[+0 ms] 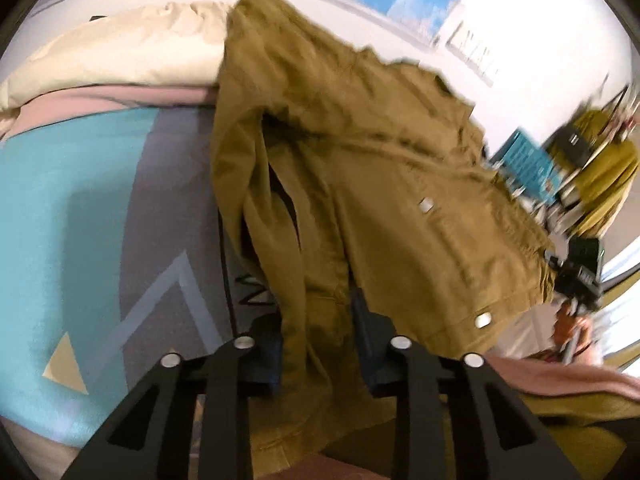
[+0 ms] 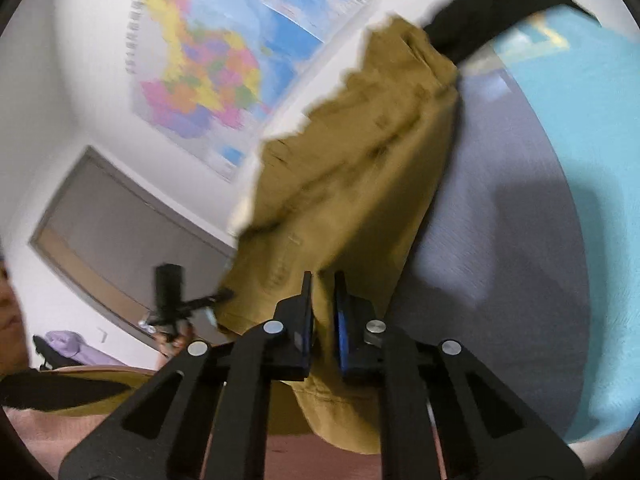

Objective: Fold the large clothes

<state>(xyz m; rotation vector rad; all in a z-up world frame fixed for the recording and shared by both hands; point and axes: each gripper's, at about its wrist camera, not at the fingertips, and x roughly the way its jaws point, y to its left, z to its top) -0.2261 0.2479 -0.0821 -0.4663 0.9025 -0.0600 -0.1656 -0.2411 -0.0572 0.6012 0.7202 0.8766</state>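
- No text, label, brand or number can be read in either view.
- The wall map [image 2: 216, 68] carries print along its edge, too blurred to read.
- The bed cover [image 1: 168, 216] shows dark marks near the jacket [image 1: 360, 184], partly hidden and unreadable.
- A blue box [image 1: 528, 164] bears blurred print.

Bed [image 1: 80, 208]: turquoise/grey geometric-print cover w/ tan triangle. Cream pillow [image 1: 120, 56] at far end; pink blanket [image 1: 100, 100] just below pillow, lying on cover.
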